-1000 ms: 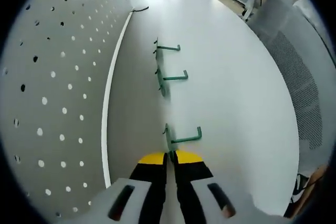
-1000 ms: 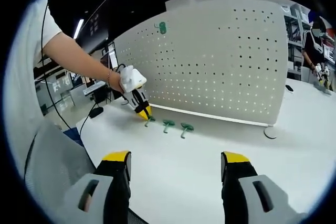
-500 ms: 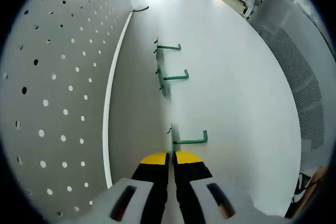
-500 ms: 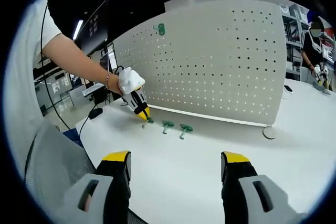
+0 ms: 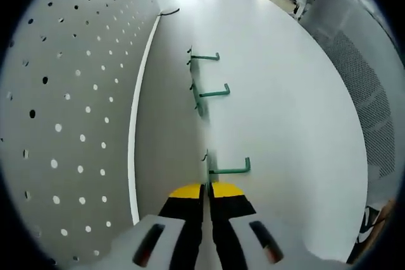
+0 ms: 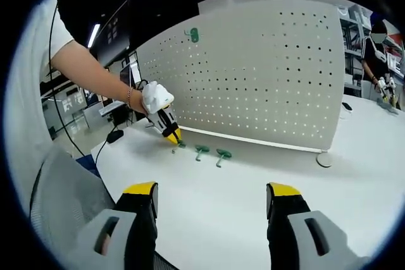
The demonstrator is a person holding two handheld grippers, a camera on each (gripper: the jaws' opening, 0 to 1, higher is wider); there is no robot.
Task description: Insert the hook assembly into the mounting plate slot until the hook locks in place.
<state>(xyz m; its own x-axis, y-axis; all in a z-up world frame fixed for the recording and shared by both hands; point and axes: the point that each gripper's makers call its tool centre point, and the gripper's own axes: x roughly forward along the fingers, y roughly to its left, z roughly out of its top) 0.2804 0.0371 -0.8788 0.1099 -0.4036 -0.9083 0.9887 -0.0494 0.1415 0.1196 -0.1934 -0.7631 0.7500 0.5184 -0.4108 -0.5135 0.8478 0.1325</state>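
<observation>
My left gripper (image 5: 207,186) is shut on the back end of a green hook (image 5: 229,169), whose arm sticks out to the right just above the white table (image 5: 285,112). Two more green hooks (image 5: 204,57) (image 5: 212,92) lie farther along the table beside the white pegboard (image 5: 63,124). From the right gripper view, the left gripper (image 6: 174,138) holds its hook (image 6: 180,145) low over the table in front of the pegboard (image 6: 266,74), with the two other hooks (image 6: 201,150) (image 6: 223,153) to its right. My right gripper (image 6: 212,197) hangs open and empty, well back.
Another green hook (image 6: 192,33) hangs near the pegboard's top. A round white foot (image 6: 324,159) sits at the board's right end. A mesh chair (image 5: 373,105) stands past the table edge. A black cable (image 5: 168,11) lies at the far end. A person (image 6: 378,55) stands in the background.
My left gripper has raised the nearest hook a little off the table, and the hook now stands straighter in the jaws. My right gripper has stayed put.
</observation>
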